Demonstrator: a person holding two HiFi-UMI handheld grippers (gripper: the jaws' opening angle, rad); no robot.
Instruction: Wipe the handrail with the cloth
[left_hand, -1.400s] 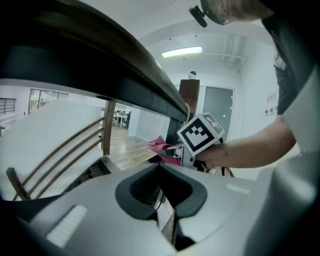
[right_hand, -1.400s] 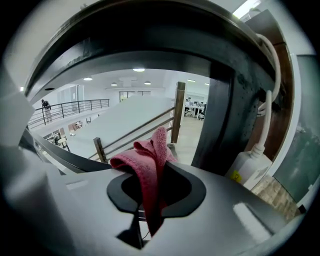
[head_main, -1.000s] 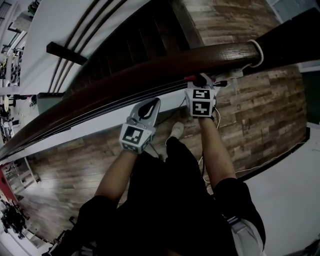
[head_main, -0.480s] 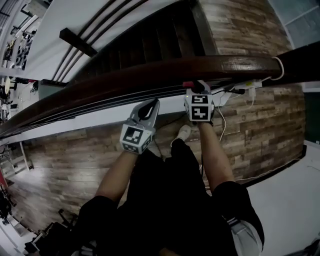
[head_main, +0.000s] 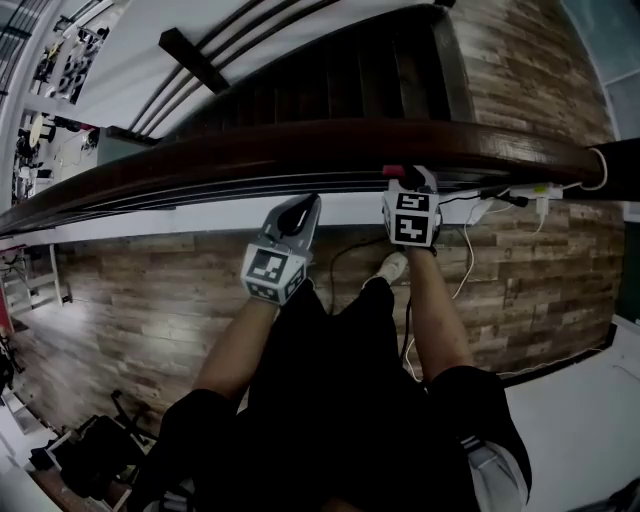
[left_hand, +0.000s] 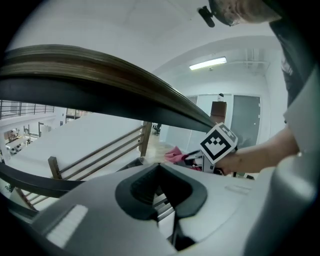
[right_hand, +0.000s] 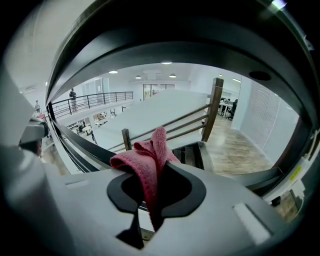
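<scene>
Head view: the dark wooden handrail (head_main: 300, 140) runs across the frame from lower left to upper right, over a stairwell and a plank floor (head_main: 150, 290). Both grippers are held up at its near edge, 1 in each of the person's hands.

Right gripper (head_main: 407, 176): tip tucked against the near lower edge of the rail, marker cube facing the camera. A sliver of the red cloth (head_main: 392, 170) shows at its tip. Whether the cloth touches the rail cannot be confirmed from this view.

Right gripper view: the jaws of the right gripper (right_hand: 159, 172) are closed on the cloth (right_hand: 150, 160), which is pinched in the seam and bunches up in 2 folds above the jaw opening. The rail (right_hand: 175, 50) arches overhead as a broad dark band.

Left gripper (head_main: 298, 212): held just beside the right gripper, tip pointing up at the rail's near edge, apart from the cloth.

Left gripper view: the jaws of the left gripper (left_hand: 159, 167) are together, with nothing between them. The rail (left_hand: 100, 95) sweeps above. The right gripper's marker cube (left_hand: 218, 145) and the cloth (left_hand: 175, 154) show beyond, under the rail.

A white cable (head_main: 465, 250) hangs at the right of the head view.
</scene>
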